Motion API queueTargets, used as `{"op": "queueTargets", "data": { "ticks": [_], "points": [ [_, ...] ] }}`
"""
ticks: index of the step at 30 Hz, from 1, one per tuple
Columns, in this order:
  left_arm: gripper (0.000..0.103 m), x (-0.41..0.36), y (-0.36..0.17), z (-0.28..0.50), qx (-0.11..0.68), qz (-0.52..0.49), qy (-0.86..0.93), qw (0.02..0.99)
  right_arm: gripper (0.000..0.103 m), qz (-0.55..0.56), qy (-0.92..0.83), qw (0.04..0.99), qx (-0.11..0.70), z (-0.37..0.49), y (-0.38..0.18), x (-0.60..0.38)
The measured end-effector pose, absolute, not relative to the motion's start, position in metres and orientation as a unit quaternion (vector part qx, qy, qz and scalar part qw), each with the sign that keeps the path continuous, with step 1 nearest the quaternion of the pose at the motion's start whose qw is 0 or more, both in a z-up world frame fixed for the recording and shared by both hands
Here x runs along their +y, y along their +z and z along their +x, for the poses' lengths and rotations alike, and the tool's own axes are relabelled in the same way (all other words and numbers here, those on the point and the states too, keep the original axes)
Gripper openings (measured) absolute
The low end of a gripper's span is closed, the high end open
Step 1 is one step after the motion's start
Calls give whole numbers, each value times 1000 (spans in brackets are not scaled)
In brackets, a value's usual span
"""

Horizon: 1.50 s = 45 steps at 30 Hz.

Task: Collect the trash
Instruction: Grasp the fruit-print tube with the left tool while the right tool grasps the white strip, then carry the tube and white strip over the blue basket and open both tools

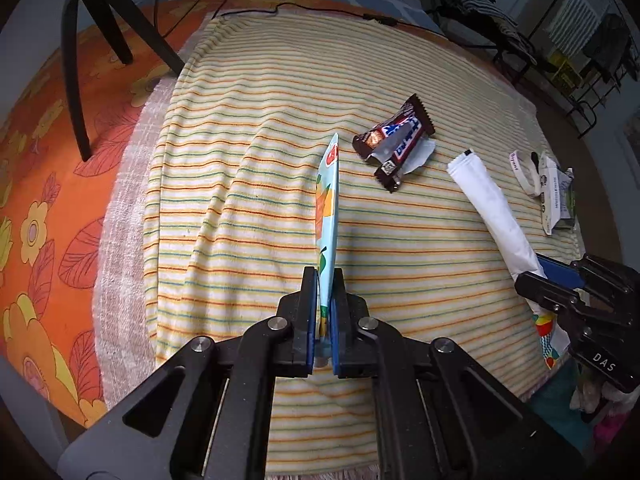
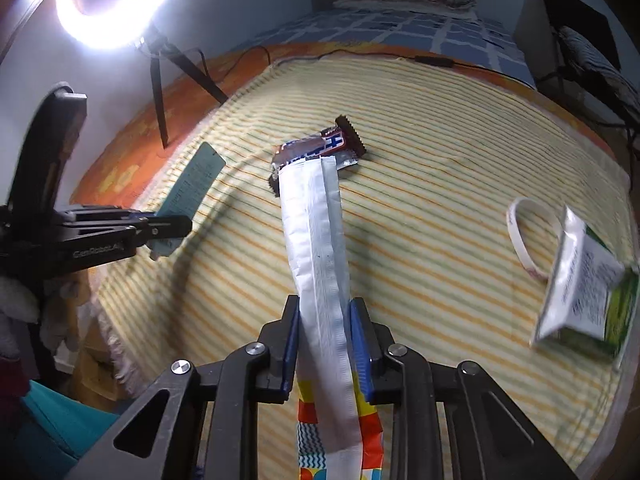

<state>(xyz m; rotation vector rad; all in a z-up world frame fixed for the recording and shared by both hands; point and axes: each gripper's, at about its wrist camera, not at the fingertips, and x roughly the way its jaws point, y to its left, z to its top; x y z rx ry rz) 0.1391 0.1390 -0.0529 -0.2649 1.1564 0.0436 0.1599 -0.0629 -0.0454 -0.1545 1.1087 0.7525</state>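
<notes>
The left tongs (image 1: 323,312) are clamped tight on a light-blue fruit-print wrapper (image 1: 328,208), held edge-up above the striped towel (image 1: 240,184) on the bed. The right tongs (image 2: 326,344) pinch a long white wrapper (image 2: 316,240); a chocolate bar wrapper (image 1: 394,140) lies mid-towel

A striped towel (image 1: 256,208) is lying over an orange floral sheet (image 1: 36,184) — a blue checked blanket (image 2: 384,30) is showing beyond. A ring light (image 2: 108,4) is glowing on its tripod (image 1: 80,40) — pale wall behind.
</notes>
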Motion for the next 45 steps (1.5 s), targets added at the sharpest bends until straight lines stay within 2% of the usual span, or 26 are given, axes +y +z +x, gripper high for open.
{"op": "queueTargets", "data": {
  "ticks": [11,20,31,45],
  "points": [
    [3,104,-13,91,517,-113,-35,848,24,-25,352,798,488,111,-6,-103],
    [3,67,-7,38,512,-81,-60,853,24,-18,350,807,476,59,9,-127],
    [3,23,-26,-24,518,-52,-69,851,24,-8,334,816,472,-10,4,-147],
    [3,-6,-72,-88,541,-62,-55,837,24,36,319,804,501,-56,-39,-161]
  ]
}}
